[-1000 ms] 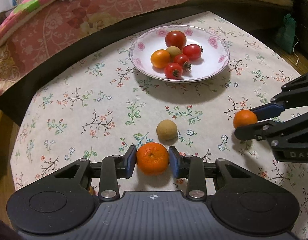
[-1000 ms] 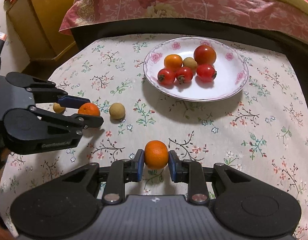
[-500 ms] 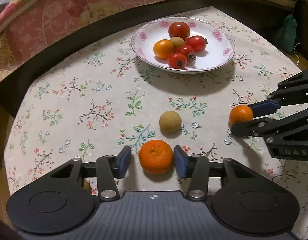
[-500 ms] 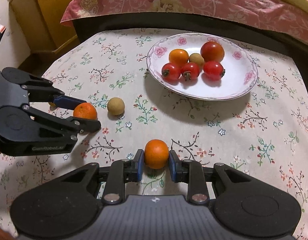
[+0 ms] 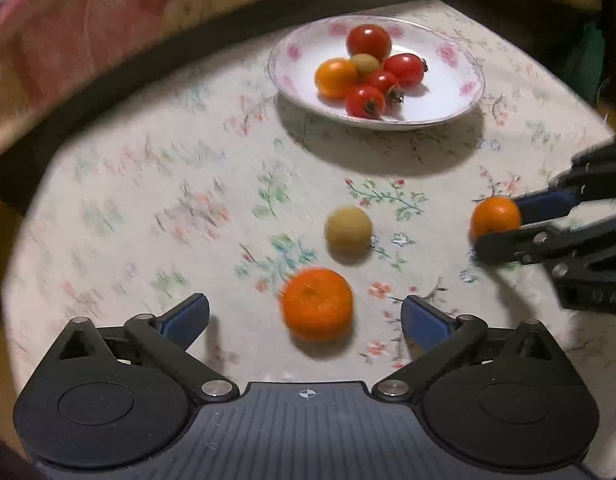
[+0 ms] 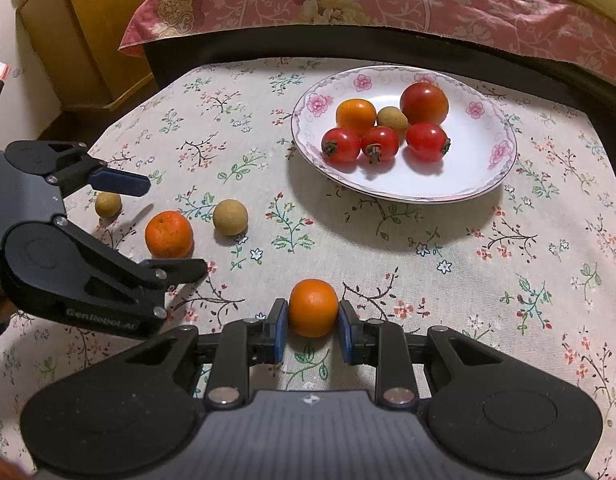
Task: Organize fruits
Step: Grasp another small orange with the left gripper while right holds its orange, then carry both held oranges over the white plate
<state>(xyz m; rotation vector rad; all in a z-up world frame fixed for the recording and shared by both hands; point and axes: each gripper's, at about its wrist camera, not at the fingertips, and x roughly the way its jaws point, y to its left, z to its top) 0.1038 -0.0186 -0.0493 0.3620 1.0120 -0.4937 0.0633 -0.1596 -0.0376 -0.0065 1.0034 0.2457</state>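
- While the left gripper (image 5: 304,312) was opening, its jaws spread wide, the mandarin (image 5: 317,304) sat loose on the floral tablecloth (image 6: 427,280) between the blue pads, touching neither.
- Meanwhile the right gripper (image 6: 312,326) was clamped on a small orange fruit (image 6: 312,307), pads pressed against both its sides, low over the cloth in front of the plate (image 6: 487,176).
- By the look of it, the step in hand was the gathering of loose fruit onto the plate; the left side seemed to have let its fruit go on the cloth rather than on the plate.
- Next, the right gripper's load probably needed to be carried over the rim and let go on a bare patch of white, clear of the pile.
- Counted on the plate: four red tomatoes, one orange fruit, one tan round fruit (image 6: 391,119).
- Counted off the plate: two orange fruits (one held, one free), and two tan ones, a larger one (image 6: 230,217) and a smaller one (image 6: 108,205), both near the left gripper.
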